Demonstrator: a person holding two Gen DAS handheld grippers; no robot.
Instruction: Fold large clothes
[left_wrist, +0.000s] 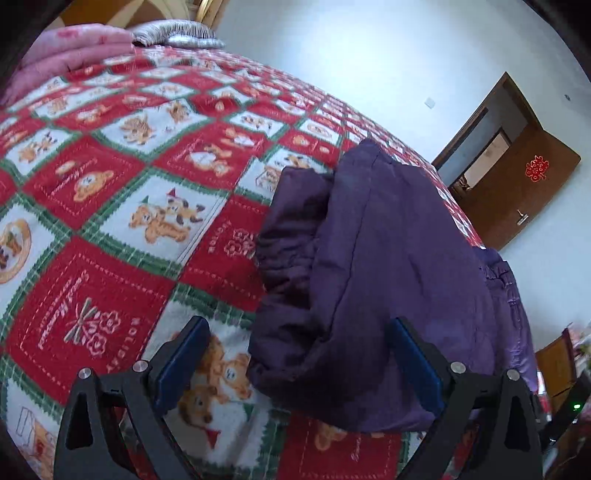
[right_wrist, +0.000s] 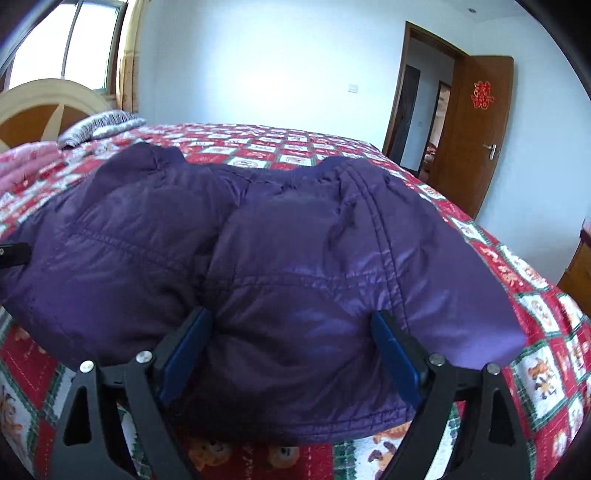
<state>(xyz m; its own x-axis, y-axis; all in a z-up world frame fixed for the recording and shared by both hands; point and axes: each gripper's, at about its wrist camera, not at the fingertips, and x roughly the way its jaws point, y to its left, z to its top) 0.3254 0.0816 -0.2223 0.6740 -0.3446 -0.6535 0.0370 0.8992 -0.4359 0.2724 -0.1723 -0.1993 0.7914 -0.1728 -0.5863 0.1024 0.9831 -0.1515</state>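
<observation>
A purple padded jacket lies in a thick bundle on the bed's red, white and green patchwork quilt. In the left wrist view my left gripper stands open at the bundle's left side. The jacket's gathered edge reaches in between its blue pads, with quilt showing beside it. In the right wrist view the jacket fills the middle. My right gripper is spread wide over its near hem, with puffy fabric bulging between the fingers. A black tool part shows at the jacket's far left.
A pink blanket and a grey striped pillow lie at the head of the bed by the headboard. An open wooden door stands past the bed's right side. Wooden furniture is at the far right.
</observation>
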